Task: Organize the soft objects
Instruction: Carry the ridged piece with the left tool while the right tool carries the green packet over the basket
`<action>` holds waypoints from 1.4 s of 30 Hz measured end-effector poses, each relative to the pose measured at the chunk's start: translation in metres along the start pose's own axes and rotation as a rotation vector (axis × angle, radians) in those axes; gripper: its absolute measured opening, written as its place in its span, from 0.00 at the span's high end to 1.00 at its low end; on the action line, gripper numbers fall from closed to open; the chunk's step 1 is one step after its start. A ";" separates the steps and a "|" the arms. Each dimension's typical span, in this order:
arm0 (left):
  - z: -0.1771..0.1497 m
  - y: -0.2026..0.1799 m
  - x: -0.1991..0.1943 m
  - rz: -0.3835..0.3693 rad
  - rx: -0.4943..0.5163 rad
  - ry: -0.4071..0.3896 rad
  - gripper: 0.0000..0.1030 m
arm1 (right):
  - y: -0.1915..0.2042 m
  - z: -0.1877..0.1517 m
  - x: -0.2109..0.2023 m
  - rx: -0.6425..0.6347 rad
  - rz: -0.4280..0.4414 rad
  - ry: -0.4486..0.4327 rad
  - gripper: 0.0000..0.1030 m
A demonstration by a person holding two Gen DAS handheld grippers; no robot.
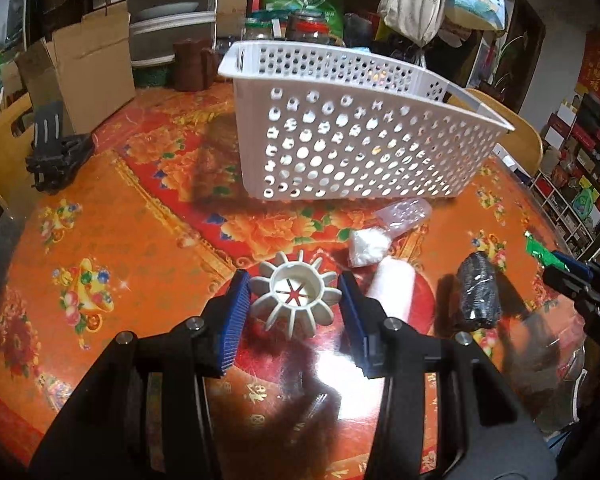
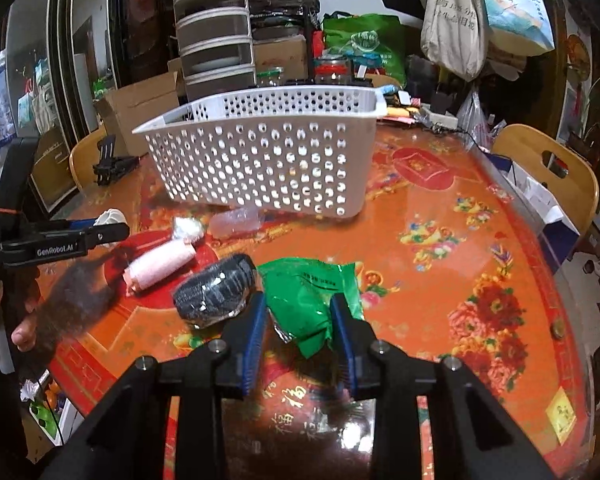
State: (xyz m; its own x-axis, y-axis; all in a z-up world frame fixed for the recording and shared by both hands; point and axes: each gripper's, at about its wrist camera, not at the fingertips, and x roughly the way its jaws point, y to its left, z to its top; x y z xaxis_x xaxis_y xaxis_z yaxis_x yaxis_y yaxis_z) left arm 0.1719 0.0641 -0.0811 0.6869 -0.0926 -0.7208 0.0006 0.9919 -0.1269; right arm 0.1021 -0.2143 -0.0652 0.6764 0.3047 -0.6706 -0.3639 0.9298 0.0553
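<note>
Two hand-held grippers work over a red and orange flowered surface (image 1: pixel 112 248) where soft things lie loose in front of a white perforated basket (image 1: pixel 352 140); the basket stands at the far middle of the surface and, through its holes, looks empty, though its floor is not fully seen.

The left gripper (image 1: pixel 294 294) has its jaws apart on either side of a cream flower-shaped piece (image 1: pixel 296 294); the blue pads sit just beside its petals, and whether they touch cannot be told. The right gripper (image 2: pixel 298 320) has its jaws around a green packet (image 2: pixel 312 300), seemingly pinching its near end, though firm contact cannot be confirmed.

Between the two lie a white roll (image 1: pixel 392 292), a black roll (image 1: pixel 478 294), a small white bundle (image 1: pixel 368 246) and a clear bag (image 1: pixel 406 214) nearest the basket.

Judged from this, the step in hand is the first pick-up on each side, with nothing yet in the basket; the next move calls for closing firmly on each thing, lifting clear of the surface, carrying forward over the near rim and letting go inside; the crinkly packet may slip, so a deeper hold would help.
</note>
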 end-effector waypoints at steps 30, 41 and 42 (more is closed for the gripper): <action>0.133 -0.018 -0.066 -0.064 0.044 -0.115 0.59 | 0.006 0.146 -0.030 -0.109 -0.025 -0.140 0.70; 0.218 -0.035 0.001 -0.051 0.036 0.010 0.59 | 0.014 0.206 0.052 -0.125 -0.021 0.013 0.70; 0.221 -0.037 0.012 -0.044 0.037 0.030 0.59 | 0.014 0.208 0.065 -0.125 -0.023 0.038 0.70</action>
State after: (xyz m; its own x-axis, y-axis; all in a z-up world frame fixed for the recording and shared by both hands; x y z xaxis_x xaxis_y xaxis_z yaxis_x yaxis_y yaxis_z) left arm 0.3411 0.0452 0.0653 0.6634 -0.1386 -0.7354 0.0580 0.9893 -0.1341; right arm 0.2739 -0.1386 0.0454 0.6617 0.2734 -0.6981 -0.4269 0.9028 -0.0511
